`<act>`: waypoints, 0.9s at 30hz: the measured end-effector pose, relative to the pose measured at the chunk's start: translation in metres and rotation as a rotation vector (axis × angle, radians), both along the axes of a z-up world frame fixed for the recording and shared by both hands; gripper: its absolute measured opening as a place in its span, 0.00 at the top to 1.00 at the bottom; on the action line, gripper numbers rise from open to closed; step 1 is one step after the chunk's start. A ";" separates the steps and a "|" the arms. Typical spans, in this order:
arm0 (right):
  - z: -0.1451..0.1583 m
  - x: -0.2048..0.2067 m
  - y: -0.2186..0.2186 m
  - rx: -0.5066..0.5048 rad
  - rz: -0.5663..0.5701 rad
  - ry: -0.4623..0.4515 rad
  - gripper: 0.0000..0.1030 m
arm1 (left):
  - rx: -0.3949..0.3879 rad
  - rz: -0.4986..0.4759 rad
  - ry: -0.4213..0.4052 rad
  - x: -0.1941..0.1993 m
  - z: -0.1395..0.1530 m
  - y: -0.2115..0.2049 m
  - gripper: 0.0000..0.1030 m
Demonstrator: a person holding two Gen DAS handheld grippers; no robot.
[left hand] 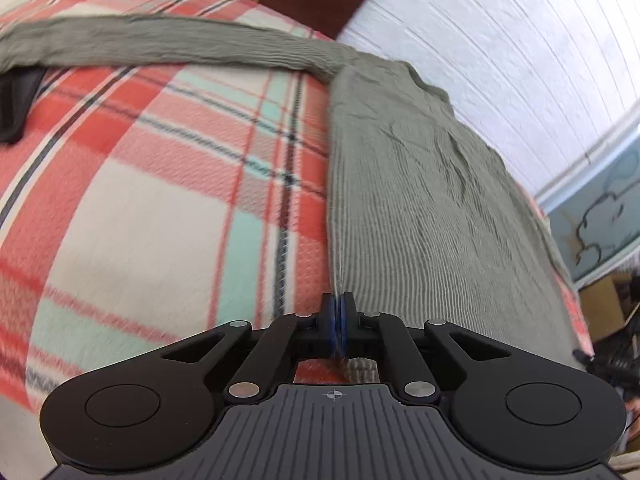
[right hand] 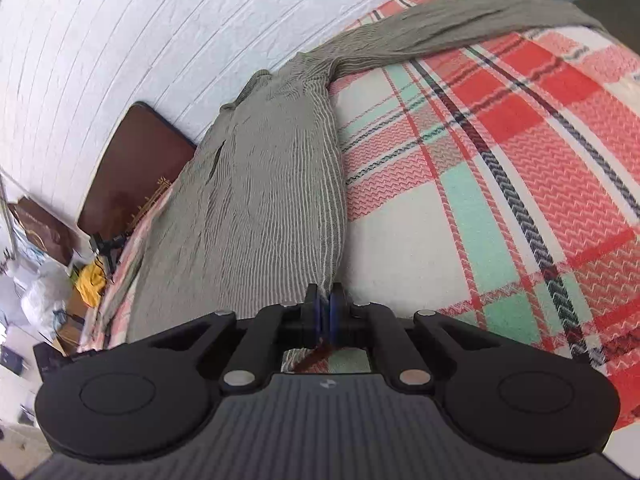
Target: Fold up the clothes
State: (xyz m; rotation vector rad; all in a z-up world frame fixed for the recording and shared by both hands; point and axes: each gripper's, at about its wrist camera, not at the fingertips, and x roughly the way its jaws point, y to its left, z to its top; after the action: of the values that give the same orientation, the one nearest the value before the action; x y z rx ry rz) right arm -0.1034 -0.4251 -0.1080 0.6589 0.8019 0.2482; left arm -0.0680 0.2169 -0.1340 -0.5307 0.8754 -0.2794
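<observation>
Left gripper (left hand: 338, 306): jaws pressed together on the near edge of the grey striped garment (left hand: 420, 184), cloth pinched between the blue pads. From this side I see the plaid blanket (left hand: 140, 184) open and bare to the left of the grip, and one long sleeve (left hand: 160, 44) stretched across it toward the far left. A dark object (left hand: 16, 104) sits at the blanket's left border; I cannot tell what it is.

The garment lies flat along the wall side of the bed, its body running away from both grippers, its far edge close to the white wall (left hand: 500, 40).

Right gripper (right hand: 325, 302): jaws likewise closed tight on the same near edge, a fold of cloth caught between the pads. To its right the blanket is clear, apart from the sleeve crossing the far end.

Step in hand, as I judge it: both near corners are gripped, ready to carry the edge over for a fold. To do it well I would lift both ends evenly, keep the edge taut between the grippers so it does not sag, and lay it down square with the far edge. The sleeve wants tucking in first or it will trail out of the fold.

Room: plenty across the bare plaid. Tight toward the wall and the dark headboard (right hand: 132, 168); clutter on the floor beyond the bed's left side.
</observation>
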 end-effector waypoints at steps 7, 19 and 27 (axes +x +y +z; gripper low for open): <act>0.065 0.011 -0.009 -0.144 -0.033 -0.063 0.84 | 0.016 0.171 -0.040 -0.017 0.022 0.017 0.29; 0.196 0.208 0.241 -0.610 0.627 -0.283 0.54 | 0.144 0.072 -0.113 -0.012 0.019 -0.034 0.24; 0.157 0.298 0.441 -0.860 0.886 -0.343 0.49 | 0.043 0.093 -0.128 -0.007 0.015 -0.032 0.21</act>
State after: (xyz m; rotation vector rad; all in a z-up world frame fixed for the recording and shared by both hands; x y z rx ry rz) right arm 0.1943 0.0161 0.0492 -0.5744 0.7342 0.7382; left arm -0.0750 0.1851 -0.1191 -0.5067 0.7289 -0.2070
